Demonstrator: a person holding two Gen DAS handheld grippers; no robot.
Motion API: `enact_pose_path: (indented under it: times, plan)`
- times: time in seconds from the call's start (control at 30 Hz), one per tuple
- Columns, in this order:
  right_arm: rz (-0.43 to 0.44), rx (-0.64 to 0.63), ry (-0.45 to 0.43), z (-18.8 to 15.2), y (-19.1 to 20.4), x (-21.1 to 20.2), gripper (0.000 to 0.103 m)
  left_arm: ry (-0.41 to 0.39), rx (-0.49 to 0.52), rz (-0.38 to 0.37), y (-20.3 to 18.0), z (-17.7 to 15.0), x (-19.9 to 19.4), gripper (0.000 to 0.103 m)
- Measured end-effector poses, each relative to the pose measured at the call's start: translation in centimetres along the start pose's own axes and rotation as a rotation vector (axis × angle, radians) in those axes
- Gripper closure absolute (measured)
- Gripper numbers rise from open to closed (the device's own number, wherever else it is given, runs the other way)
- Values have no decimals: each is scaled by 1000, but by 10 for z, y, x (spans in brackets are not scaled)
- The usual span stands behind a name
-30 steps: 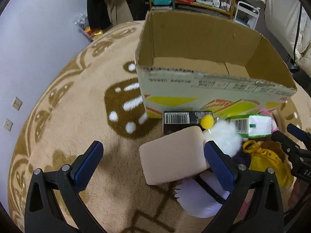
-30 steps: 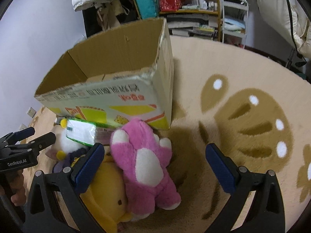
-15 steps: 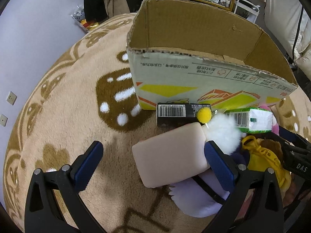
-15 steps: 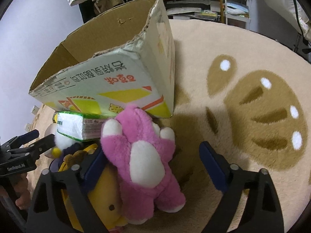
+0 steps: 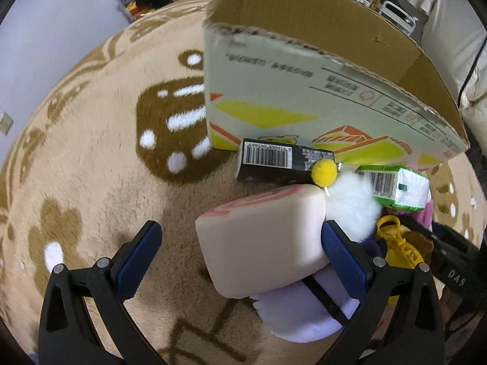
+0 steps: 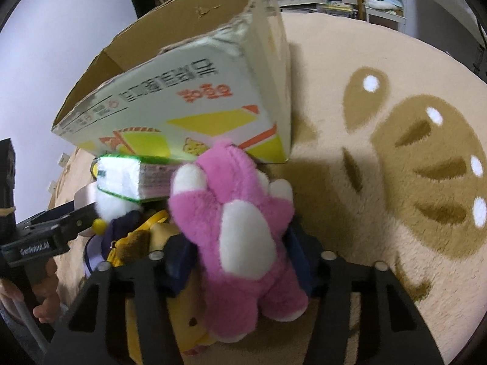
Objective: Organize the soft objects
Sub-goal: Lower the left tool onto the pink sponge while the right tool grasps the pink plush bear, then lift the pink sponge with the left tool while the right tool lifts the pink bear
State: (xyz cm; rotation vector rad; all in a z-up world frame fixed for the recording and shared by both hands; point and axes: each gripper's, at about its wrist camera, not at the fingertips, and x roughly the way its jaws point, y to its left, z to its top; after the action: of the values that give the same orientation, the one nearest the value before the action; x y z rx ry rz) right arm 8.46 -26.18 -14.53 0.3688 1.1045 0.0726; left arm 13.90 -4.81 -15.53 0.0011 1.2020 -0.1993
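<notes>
Right gripper (image 6: 240, 243): jaws have just been closing and are now set against both flanks of the pink plush toy (image 6: 240, 222), which sits between the blue pads and is clasped at its middle. The toy's white belly faces the camera; its head points away from the gripper toward the cardboard box (image 6: 194, 97).

Just left of the right gripper, a yellow plush (image 6: 170, 313) is seen lying under and beside the pink toy. A green-and-white packet (image 6: 127, 179) is propped ahead and to the left, against the box's printed front wall. A white fluffy toy (image 6: 109, 206) is wedged below that packet.

Left gripper (image 5: 240, 255): jaws are spread wide, nothing clamped. A pale pink foam block (image 5: 261, 243) lies between the pads, its right end touching or very nearly touching the right pad (image 5: 344, 255); the left pad (image 5: 137, 258) stands well clear of it over bare carpet (image 5: 91, 152). A lavender-and-white soft item (image 5: 304, 316) is partly tucked beneath the block, near the right finger.

Ahead of the left gripper a black barcoded carton (image 5: 274, 164) is noted lying against the base of the box, with a yellow pompom (image 5: 324, 172) at its right end. The box is open-topped; its interior is mostly hidden from both views.

A person's hand (image 6: 45, 304) is seen holding the left gripper's handle at the left edge of the right view.
</notes>
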Motion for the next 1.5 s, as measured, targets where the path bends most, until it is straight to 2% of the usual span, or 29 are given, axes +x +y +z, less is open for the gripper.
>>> enact_pose_path:
  times: [0.07,0.2,0.23,0.53,0.8,1.03,1.2,1.37,1.5]
  plan:
    - [-3,-5,0,0,2,1,51,2,-3,-17,0,0,1,11]
    - [-11,-10,-7,-1,8,-1,53,2,8,-43,-3,-1,1,24]
    - [-19,-15,-12,-1,10,-2,53,1,13,-51,-5,-3,1,30]
    - [-72,-17,-62,-2,11,-29,53,-26,39,-38,-13,-11,-12,52]
    - [-123,-23,-181,-8,21,-60,53,-80,38,27,-9,-21,-34,55]
    - [-143,-42,-288,-16,28,-95,54,-178,34,60,-4,-32,-69,55]
    - [-152,-76,-409,-26,38,-128,54,-302,26,78,-4,-37,-105,55]
    - [-143,-126,-580,-35,56,-165,54,-457,48,127,-5,-44,-139,54]
    - [-132,-160,-656,-39,67,-184,54,-566,64,149,-7,-50,-163,54]
